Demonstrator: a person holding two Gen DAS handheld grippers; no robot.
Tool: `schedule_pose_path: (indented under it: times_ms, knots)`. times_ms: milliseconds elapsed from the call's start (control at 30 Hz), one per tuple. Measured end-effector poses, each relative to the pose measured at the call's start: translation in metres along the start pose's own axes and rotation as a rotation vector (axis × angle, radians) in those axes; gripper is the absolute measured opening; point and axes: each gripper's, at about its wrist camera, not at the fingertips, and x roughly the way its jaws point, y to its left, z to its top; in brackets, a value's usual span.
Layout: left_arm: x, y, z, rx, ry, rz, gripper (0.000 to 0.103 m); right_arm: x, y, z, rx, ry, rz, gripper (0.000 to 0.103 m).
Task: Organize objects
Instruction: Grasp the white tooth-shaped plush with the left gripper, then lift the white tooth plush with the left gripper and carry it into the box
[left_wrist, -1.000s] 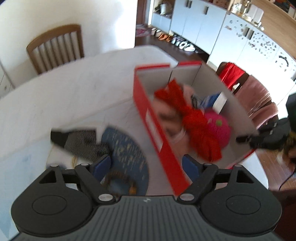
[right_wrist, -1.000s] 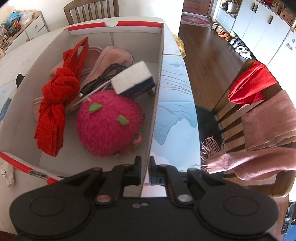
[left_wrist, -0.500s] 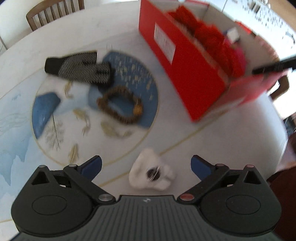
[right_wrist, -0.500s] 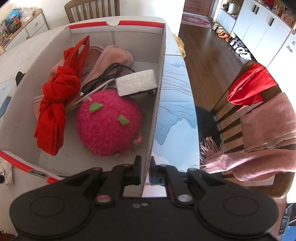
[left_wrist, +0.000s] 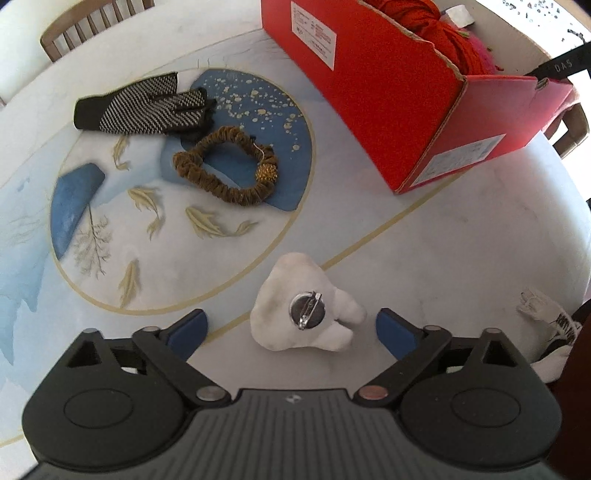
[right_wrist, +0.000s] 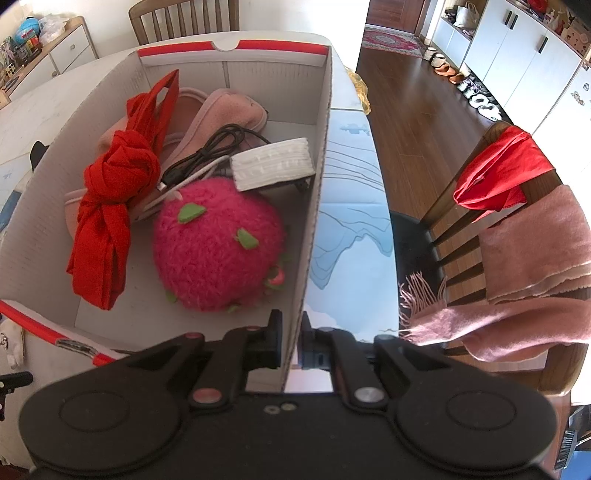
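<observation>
Landmark: red box (left_wrist: 388, 85), open-topped, on the painted table (left_wrist: 443, 236).

Left gripper (left_wrist: 291, 328) pointing steeply down over bare table in front of the box's near corner. Jaws wide, just closed in a little; white plush brooch (left_wrist: 295, 317) sits between the blue pads (left_wrist: 188, 328), metal pin side up, neither pad touching it. Clear table on both sides of the brooch and between it and the box.

Left of the box, well apart from it: brown scrunchie (left_wrist: 225, 166) lying flat, and beyond that a black-and-white glove (left_wrist: 144, 109), the two nearly touching. Table edge curves off right of the box; a chair (left_wrist: 569, 125) stands past it.

Right gripper (right_wrist: 291, 336) clenched on the box's right wall (right_wrist: 314, 206), one finger inside, one outside. Inside the box: pink plush ball (right_wrist: 218, 243) nearest that wall, red cloth (right_wrist: 110, 206) to its left, white pad stack (right_wrist: 273, 162) and black cable (right_wrist: 207, 155) behind it. A chair draped with pink scarves (right_wrist: 517, 280) stands to the right of the box, off the table edge.
</observation>
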Motion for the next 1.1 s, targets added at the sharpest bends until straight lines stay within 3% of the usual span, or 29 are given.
schedule_pose_path:
  times_ms: [67, 200, 300, 567, 1100]
  knots:
    - [-0.003, -0.001, 0.0, 0.01, -0.012, -0.001, 0.086, 0.0, 0.0, 0.0, -0.004, 0.0, 0.001, 0.007]
    - [-0.009, -0.003, 0.001, 0.028, -0.028, -0.004, 0.059, -0.001, 0.0, 0.0, -0.012, -0.001, 0.002, 0.007]
    - [-0.009, -0.006, 0.003, 0.049, -0.021, 0.01, 0.055, -0.001, 0.0, 0.001, -0.016, -0.001, 0.004, 0.007]
    - [-0.04, -0.004, 0.027, 0.017, -0.061, -0.032, 0.053, -0.001, 0.001, 0.001, -0.035, -0.002, 0.009, 0.007]
    - [-0.118, -0.027, 0.116, 0.157, -0.251, -0.066, 0.053, -0.003, 0.001, 0.002, -0.06, -0.004, 0.017, 0.006]
